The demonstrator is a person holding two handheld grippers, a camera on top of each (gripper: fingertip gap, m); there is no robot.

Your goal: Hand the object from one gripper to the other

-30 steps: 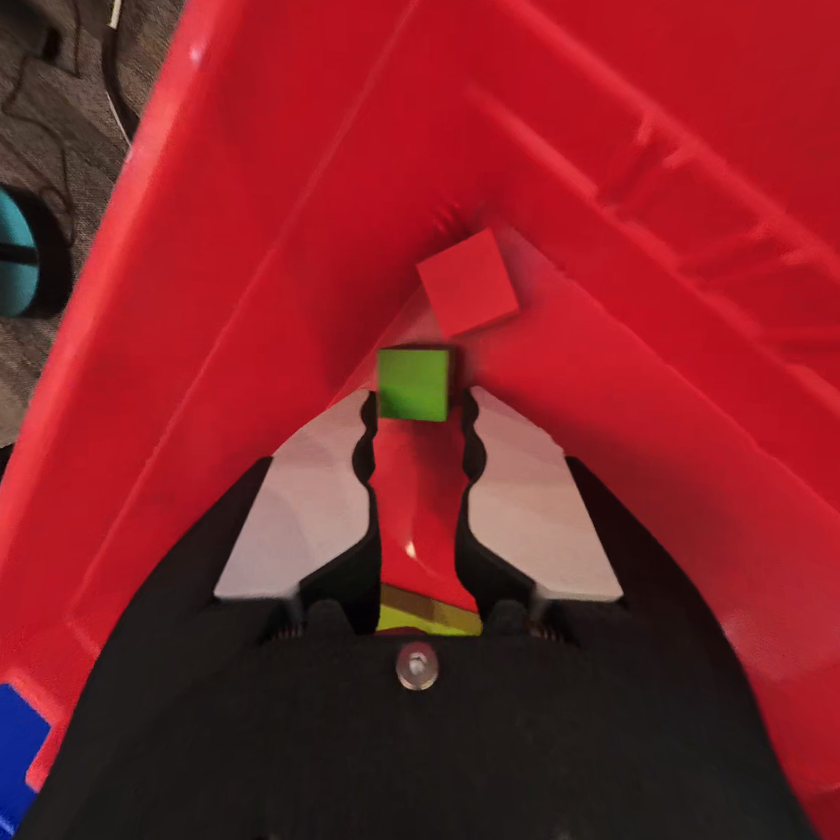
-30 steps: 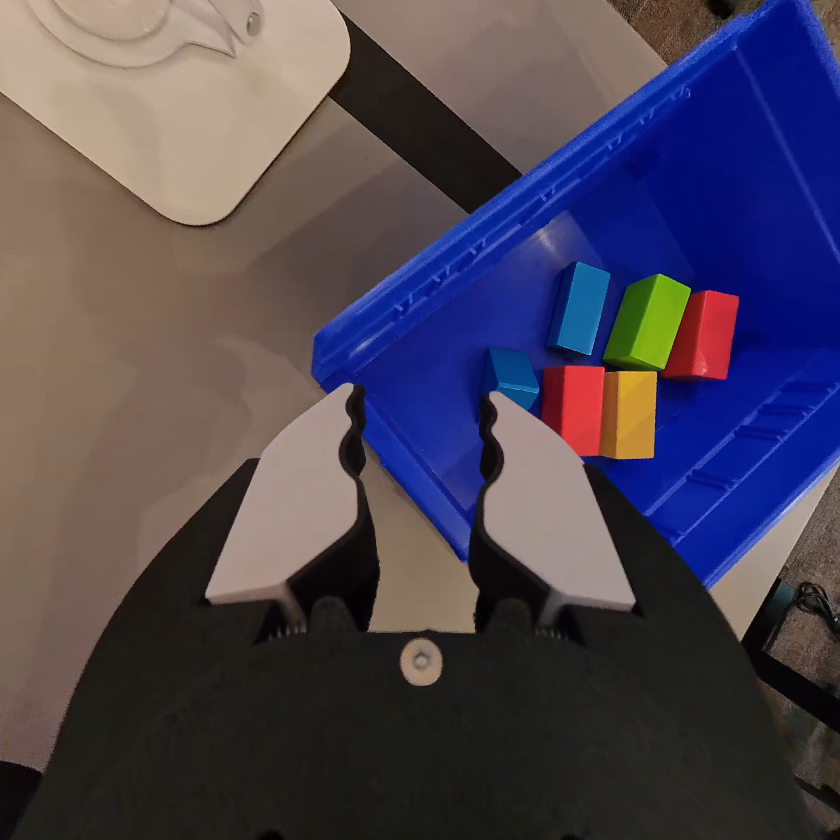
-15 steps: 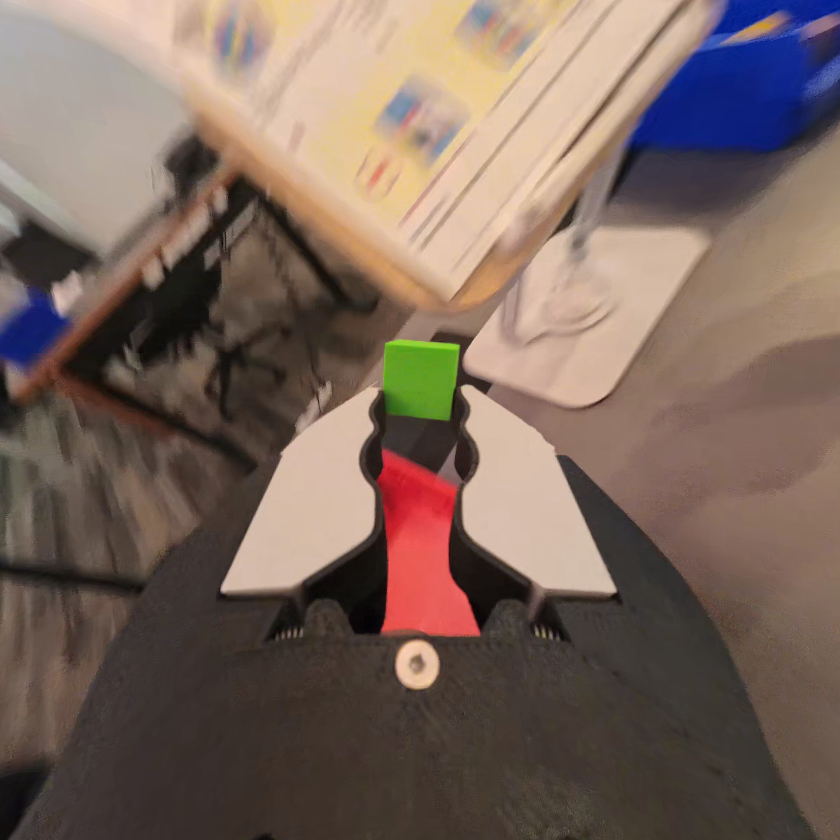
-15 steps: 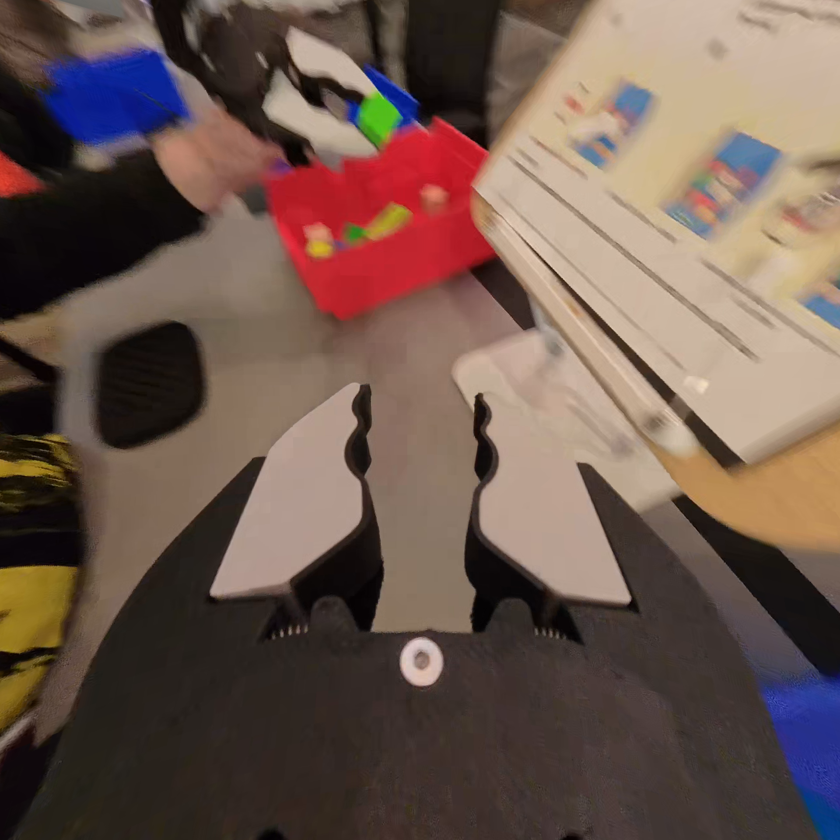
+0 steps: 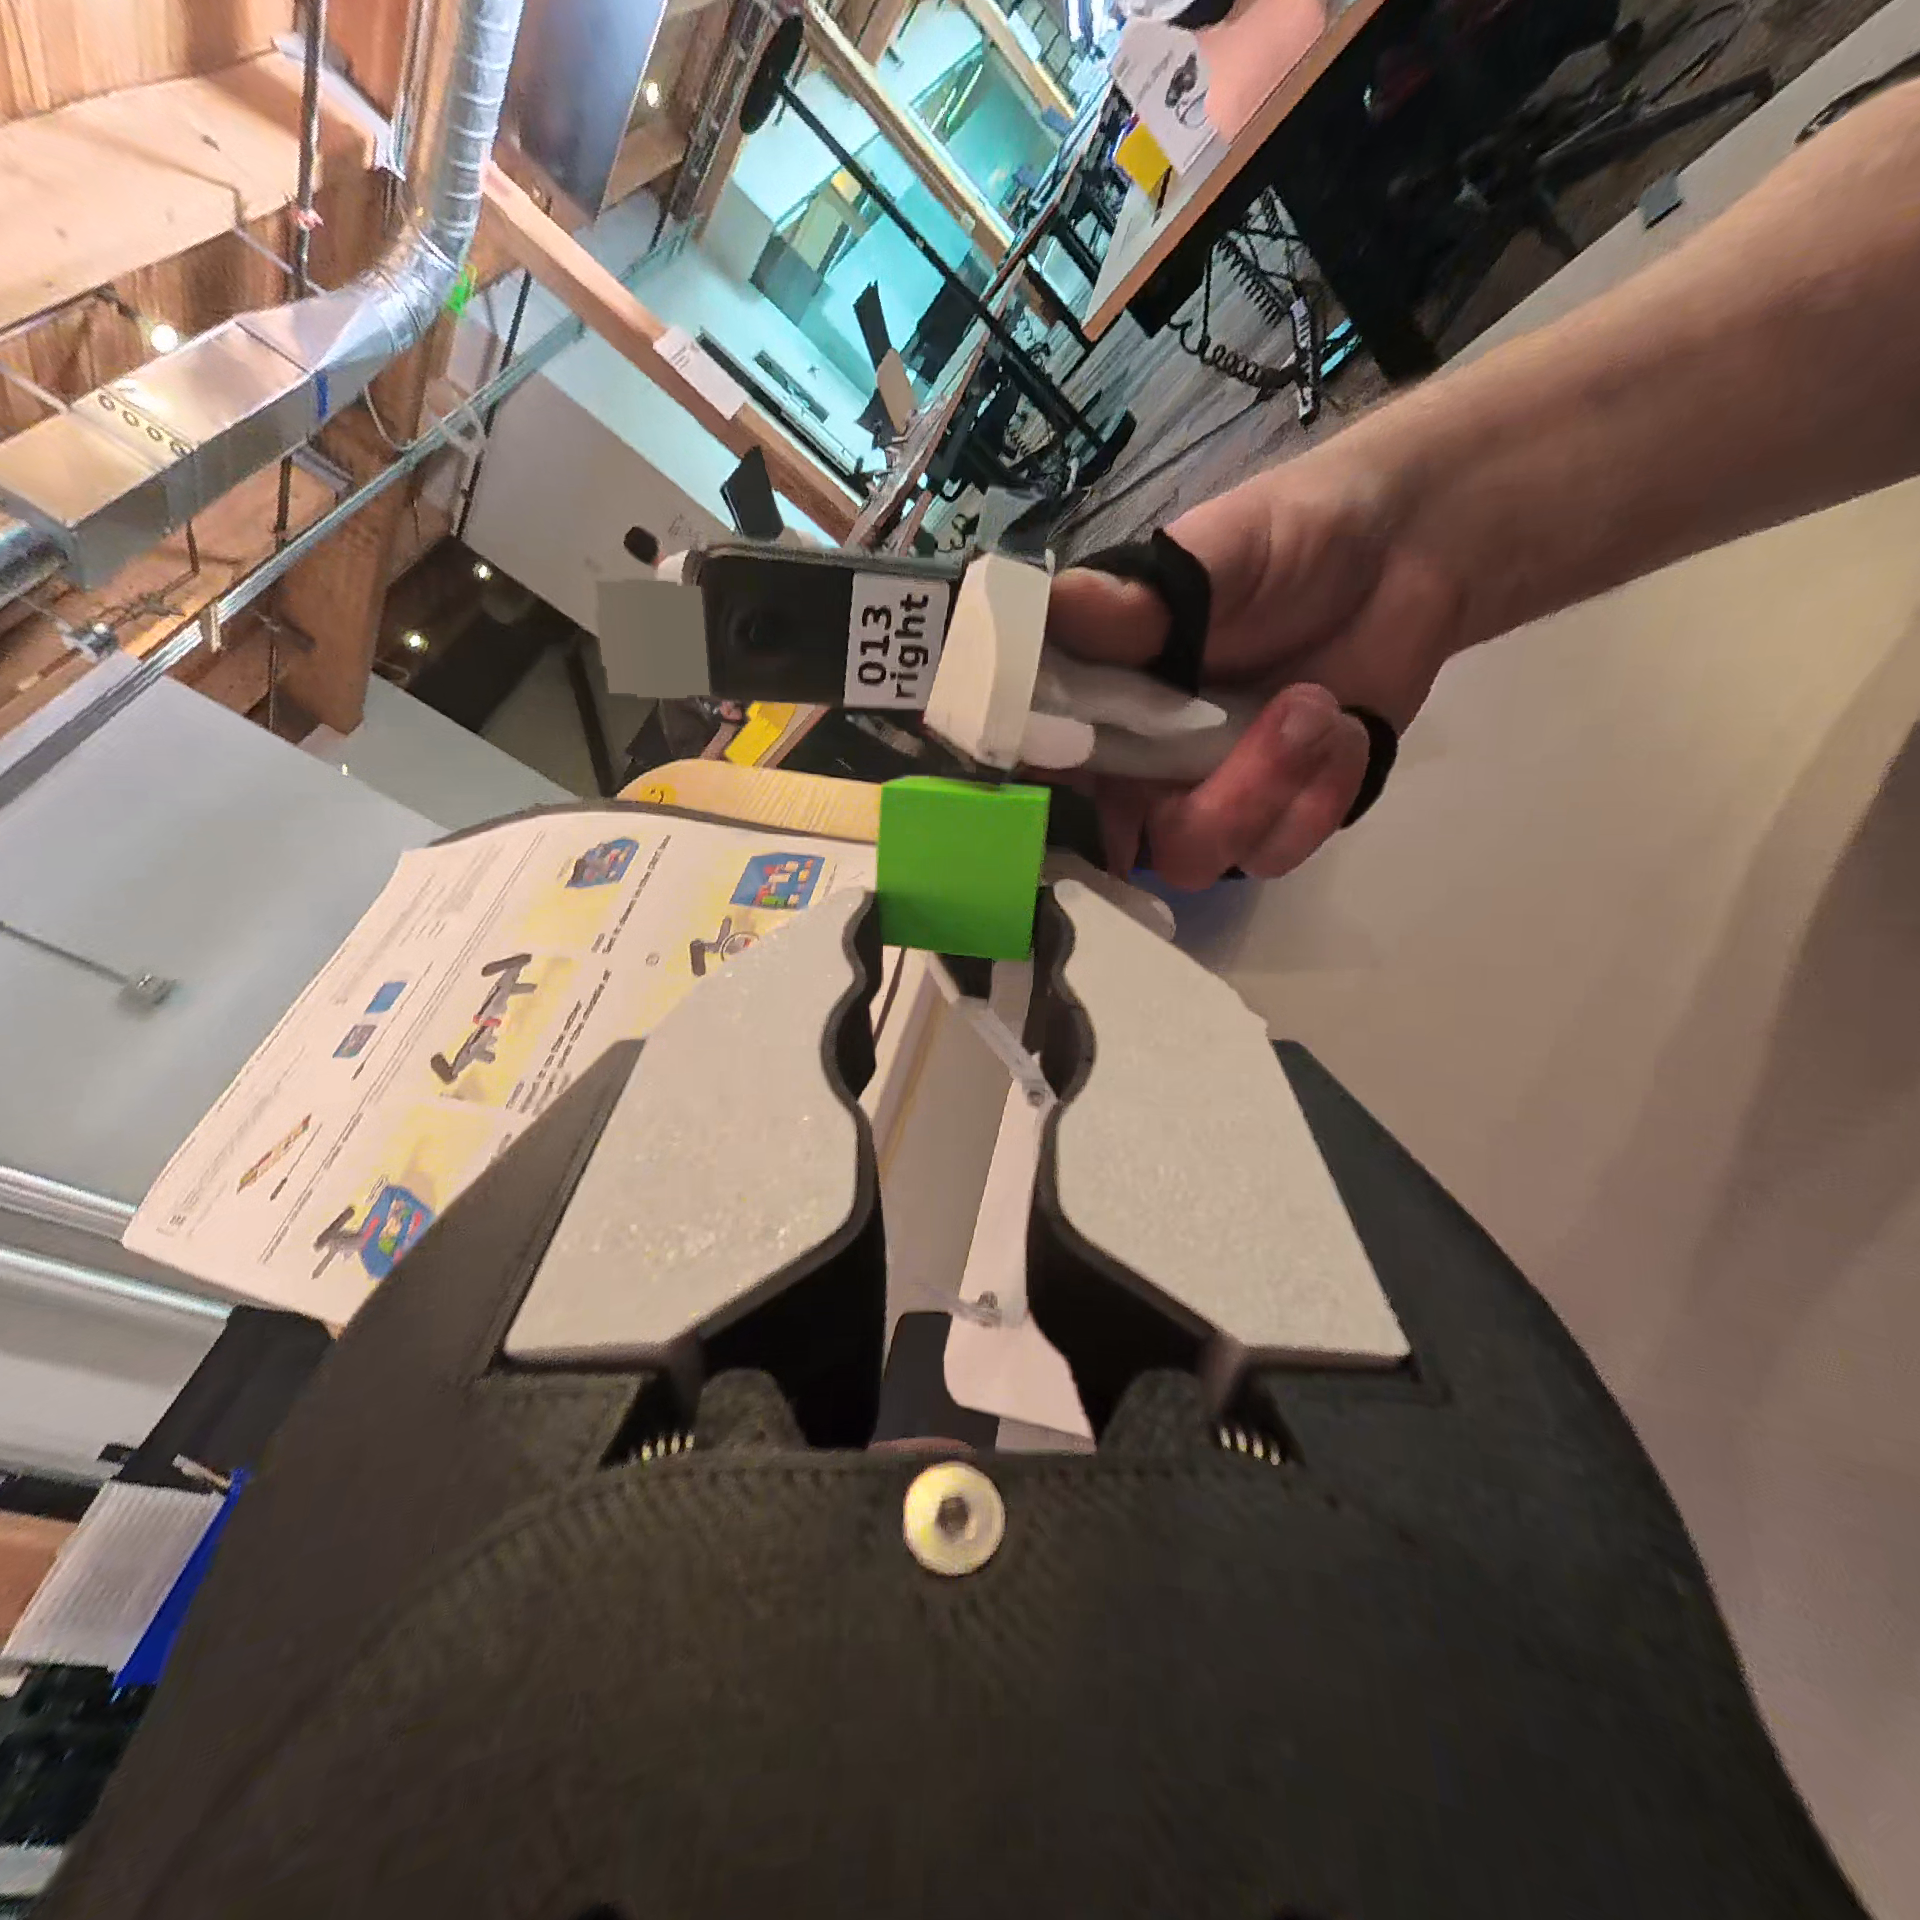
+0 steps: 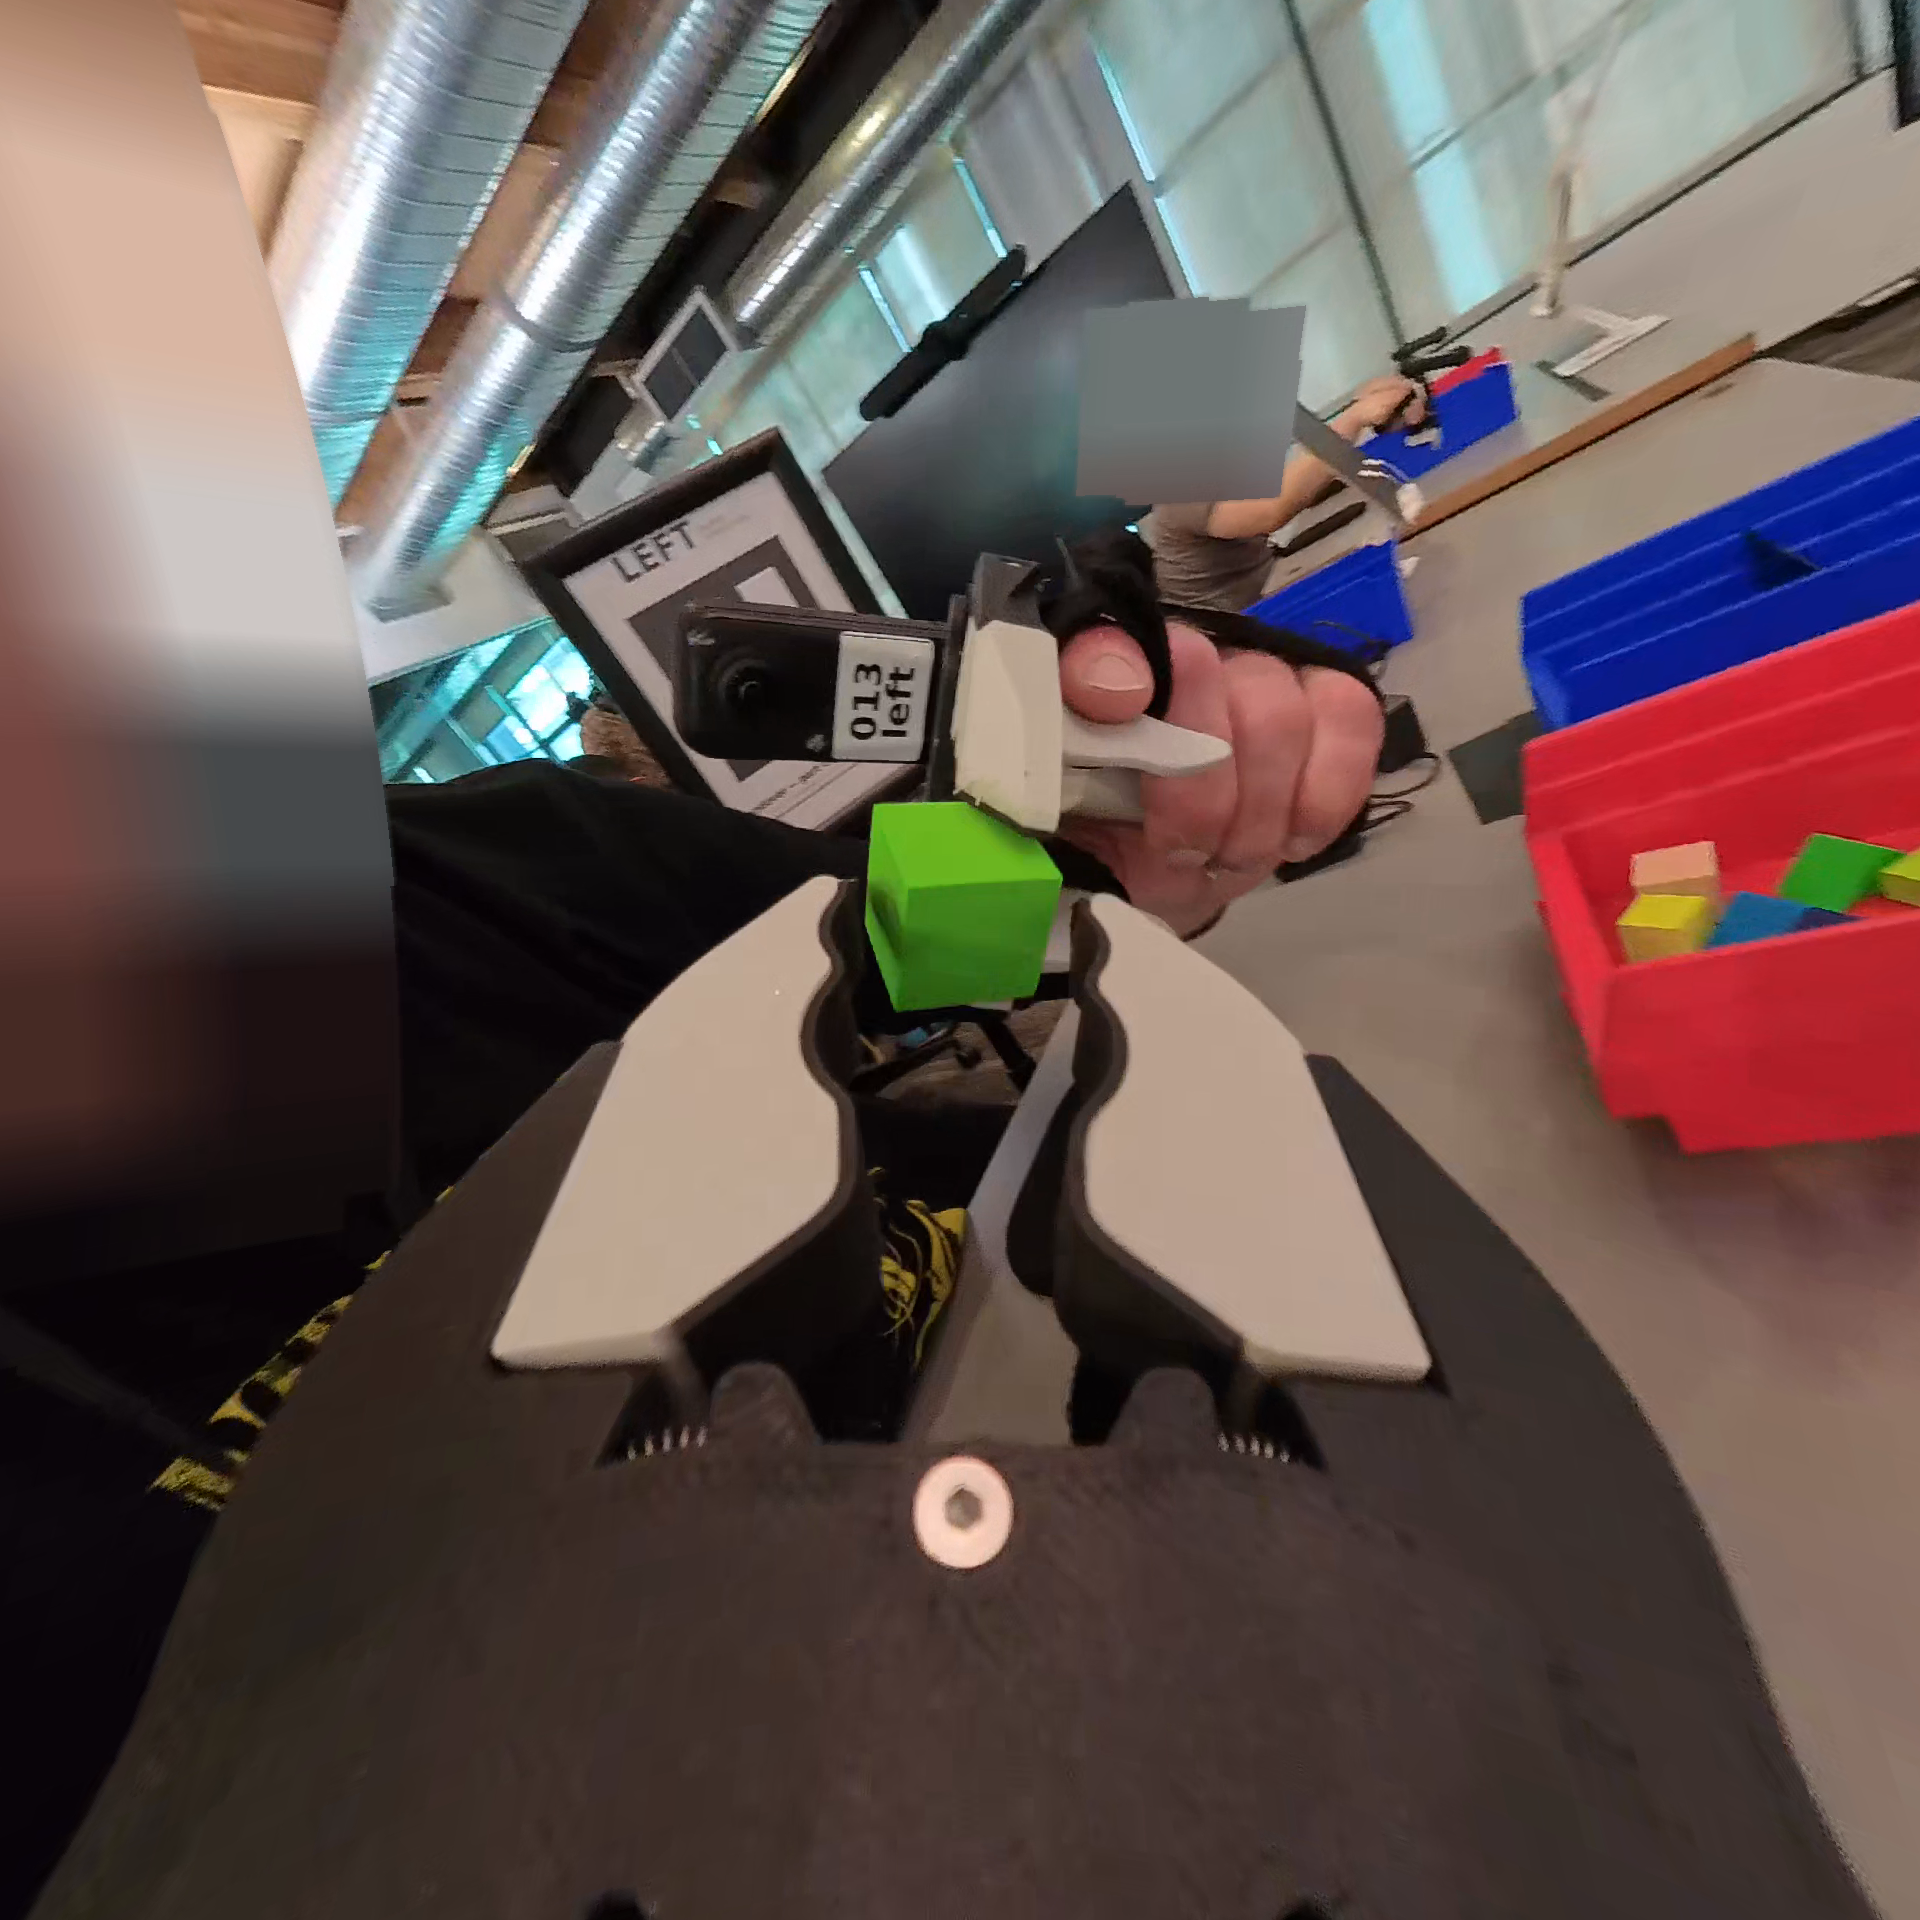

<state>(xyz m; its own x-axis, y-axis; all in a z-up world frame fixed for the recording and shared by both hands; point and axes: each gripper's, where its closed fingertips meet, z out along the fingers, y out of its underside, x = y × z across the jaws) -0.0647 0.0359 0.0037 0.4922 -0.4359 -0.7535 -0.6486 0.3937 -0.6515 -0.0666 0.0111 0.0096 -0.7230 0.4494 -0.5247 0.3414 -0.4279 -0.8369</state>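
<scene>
The green block is up in the air, above the grey table, pinched at the tips of the left gripper. Both of that gripper's fingers press on the block's sides, and most of the block sticks out past the tips. Its long way seems to run from one gripper toward the other.

The right gripper faces the block from the other end. The block's free end sits between its two tips. The left finger looks like it touches the block. A thin gap shows beside the right finger, so this gripper is not holding yet.

It probably needs to squeeze shut on the block before the left gripper lets go. To the right of the block stands a red bin with more blocks inside.
</scene>
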